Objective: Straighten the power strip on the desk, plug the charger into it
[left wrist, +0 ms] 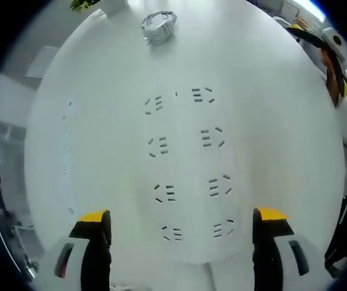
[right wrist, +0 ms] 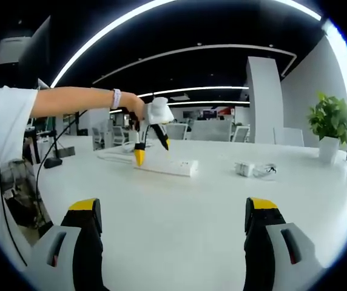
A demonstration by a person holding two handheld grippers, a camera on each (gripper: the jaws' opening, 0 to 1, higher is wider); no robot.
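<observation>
The power strip point(left wrist: 188, 176) lies flat on the white desk point(left wrist: 270, 73), directly under the open, empty left tongs point(left wrist: 182, 227). Rigid, light and smooth, it likely slides easily; gripping across its narrow sides seems best. The charger point(left wrist: 159, 26) rests well beyond. The right tongs point(right wrist: 173, 212) are open, empty.

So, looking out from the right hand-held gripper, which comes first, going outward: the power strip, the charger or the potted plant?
1. Power strip: ahead, slightly left, under the left hand-held gripper.
2. Charger: ahead, right of centre, a little beyond the strip.
3. Potted plant: far right, at the desk's back edge.
</observation>
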